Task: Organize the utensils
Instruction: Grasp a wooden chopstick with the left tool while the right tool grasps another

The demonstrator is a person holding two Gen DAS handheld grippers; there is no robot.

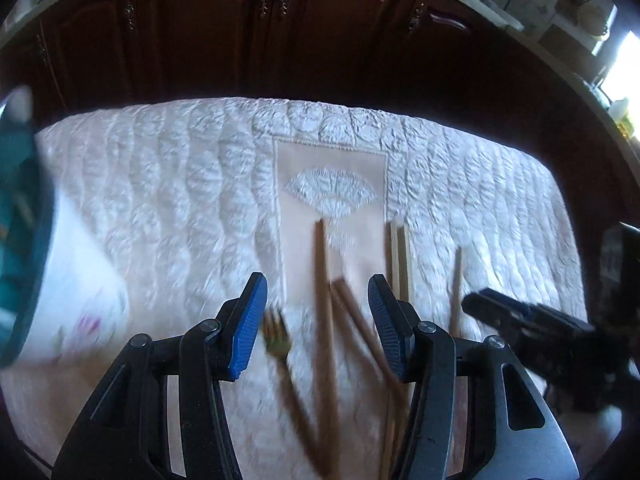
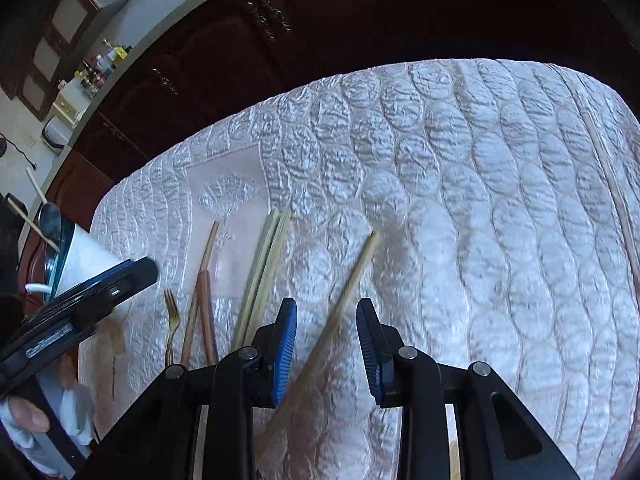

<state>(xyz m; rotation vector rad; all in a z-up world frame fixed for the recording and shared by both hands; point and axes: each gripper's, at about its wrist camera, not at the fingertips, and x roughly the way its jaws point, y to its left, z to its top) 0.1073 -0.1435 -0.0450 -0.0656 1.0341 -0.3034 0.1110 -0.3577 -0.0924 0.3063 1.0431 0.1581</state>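
Note:
Several utensils lie on a white quilted tablecloth (image 1: 160,200). Below my left gripper (image 1: 317,284), which stands open and holds nothing, lie dark brown chopsticks (image 1: 322,264) and a small gold fork (image 1: 276,332). A bundle of pale chopsticks (image 1: 400,256) lies just to its right. My right gripper (image 2: 326,306) hovers over a single pale chopstick (image 2: 356,272) that runs under the gap between its jaws; the pads do not press on it. The fork (image 2: 170,312), brown chopsticks (image 2: 206,280) and pale bundle (image 2: 268,260) show to its left.
A white cup (image 1: 72,280) with a teal inside stands at the table's left; in the right wrist view the cup (image 2: 86,256) holds a spoon and sticks. Dark wooden cabinets (image 1: 240,40) stand beyond the far edge. The cloth (image 2: 480,200) stretches bare to the right.

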